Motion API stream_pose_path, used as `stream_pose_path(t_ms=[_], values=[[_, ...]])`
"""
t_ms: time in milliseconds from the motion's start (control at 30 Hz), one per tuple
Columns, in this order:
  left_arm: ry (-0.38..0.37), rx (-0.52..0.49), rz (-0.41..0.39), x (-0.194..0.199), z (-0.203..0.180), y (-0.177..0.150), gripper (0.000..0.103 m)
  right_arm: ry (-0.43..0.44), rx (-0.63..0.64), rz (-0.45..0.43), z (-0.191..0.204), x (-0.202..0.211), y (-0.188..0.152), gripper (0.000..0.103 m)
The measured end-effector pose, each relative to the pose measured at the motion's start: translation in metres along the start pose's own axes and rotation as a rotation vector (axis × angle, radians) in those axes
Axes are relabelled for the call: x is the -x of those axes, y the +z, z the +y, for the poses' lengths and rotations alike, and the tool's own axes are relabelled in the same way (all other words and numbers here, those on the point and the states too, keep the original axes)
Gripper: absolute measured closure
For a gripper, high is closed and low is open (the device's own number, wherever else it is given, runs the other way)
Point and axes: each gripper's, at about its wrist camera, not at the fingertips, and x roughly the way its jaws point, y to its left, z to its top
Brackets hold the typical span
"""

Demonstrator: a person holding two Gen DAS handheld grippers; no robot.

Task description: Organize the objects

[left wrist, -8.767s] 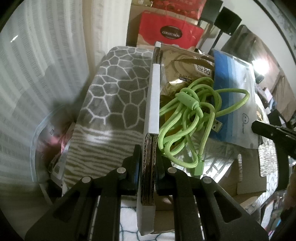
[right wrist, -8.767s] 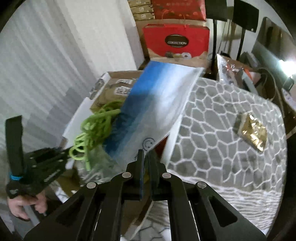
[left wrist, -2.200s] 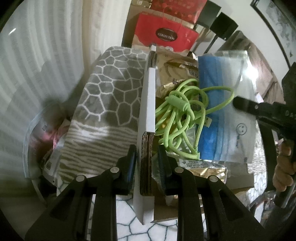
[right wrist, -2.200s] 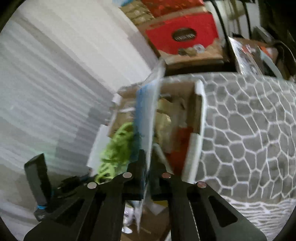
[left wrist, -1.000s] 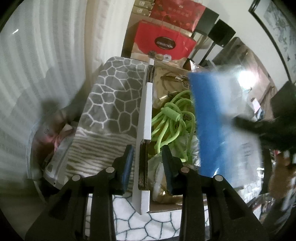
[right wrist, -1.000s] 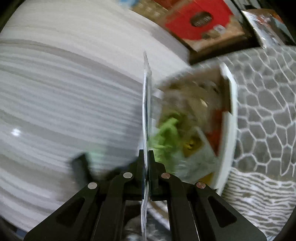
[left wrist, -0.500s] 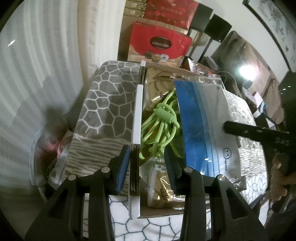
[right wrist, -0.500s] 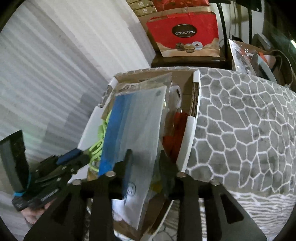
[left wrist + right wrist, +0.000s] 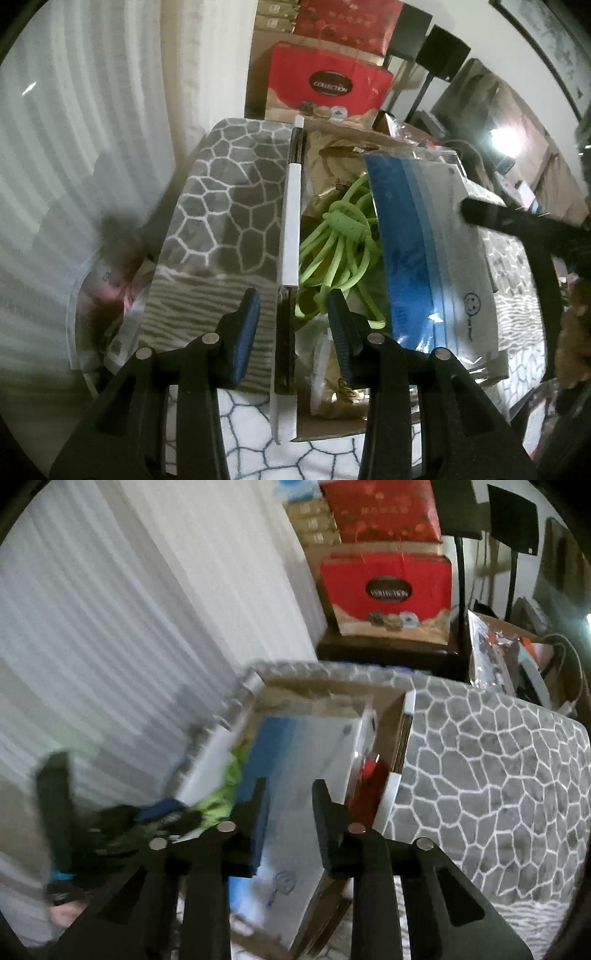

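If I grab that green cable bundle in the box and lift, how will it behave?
The green cable is probably floppy: it lies in loose loops that would likely dangle and sway. A band gathers it near the middle, so it may come up as one bundle. The blue-and-clear bag lies over its right side in the box and could drag along.

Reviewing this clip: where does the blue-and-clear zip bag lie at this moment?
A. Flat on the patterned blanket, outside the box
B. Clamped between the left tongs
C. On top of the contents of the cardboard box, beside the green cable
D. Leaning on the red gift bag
C: the zip bag lies across the things in the cardboard box, with the green cable next to it, and no pads press on it.
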Motion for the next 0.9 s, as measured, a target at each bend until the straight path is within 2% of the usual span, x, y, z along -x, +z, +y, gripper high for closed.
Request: stream_pose_path(t_ms=[200, 400, 533, 633, 733, 867, 900], values=[[0.004, 0.008, 0.008, -0.005, 0.005, 0.000, 0.069, -0.124, 0.002, 0.064, -0.006, -0.031, -0.011, 0.080], [0.006, 0.012, 0.017, -0.010, 0.007, 0.000, 0.069, -0.150, 0.034, 0.050, -0.003, -0.027, -0.014, 0.078], [0.006, 0.014, 0.018, -0.011, 0.007, -0.001, 0.069, -0.126, 0.056, -0.008, 0.011, -0.011, -0.008, 0.077], [0.008, 0.013, 0.017, -0.011, 0.008, -0.001, 0.069, -0.121, 0.093, -0.043, 0.024, -0.006, -0.003, 0.069], [0.011, 0.015, 0.018, -0.012, 0.008, -0.002, 0.068, -0.128, 0.119, -0.024, 0.033, -0.018, -0.002, 0.068], [0.013, 0.017, 0.021, -0.013, 0.008, -0.002, 0.068, -0.160, 0.098, 0.056, 0.029, -0.047, -0.010, 0.067], [0.015, 0.015, 0.022, -0.013, 0.007, -0.002, 0.068, -0.162, 0.103, 0.047, 0.030, -0.049, -0.013, 0.067]])
